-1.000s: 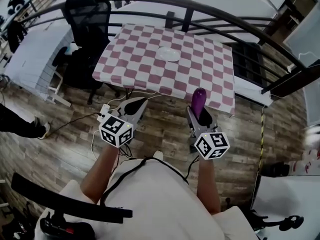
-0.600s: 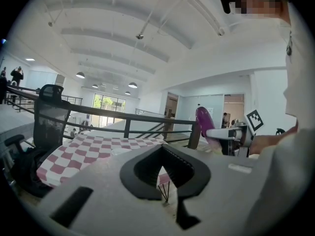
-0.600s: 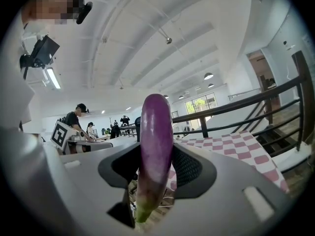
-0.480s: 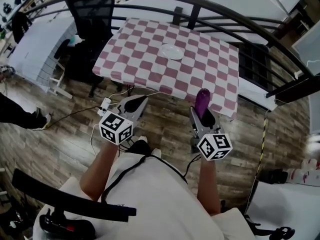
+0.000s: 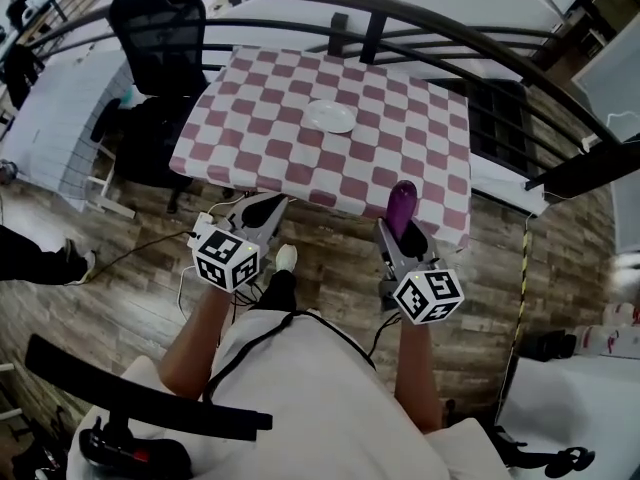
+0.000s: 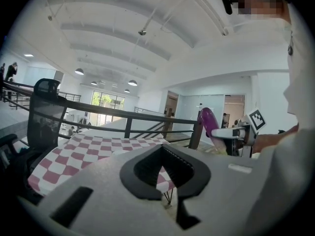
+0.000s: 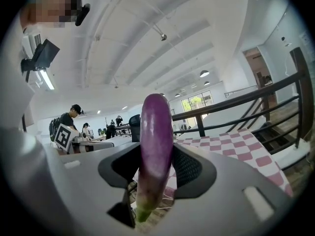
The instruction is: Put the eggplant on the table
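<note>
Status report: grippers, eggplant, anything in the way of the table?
Right gripper shut on eggplant, upright in its jaws. Left gripper shut, empty. Eggplant not yet on table. Only a white plate mid-table.

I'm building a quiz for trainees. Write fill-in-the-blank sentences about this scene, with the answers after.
1. The right gripper is shut on a purple ____.
2. The left gripper holds ____.
3. A white ____ lies on the checkered table.
4. A black office ____ stands beside the table.
Missing words: eggplant; nothing; plate; chair.
</note>
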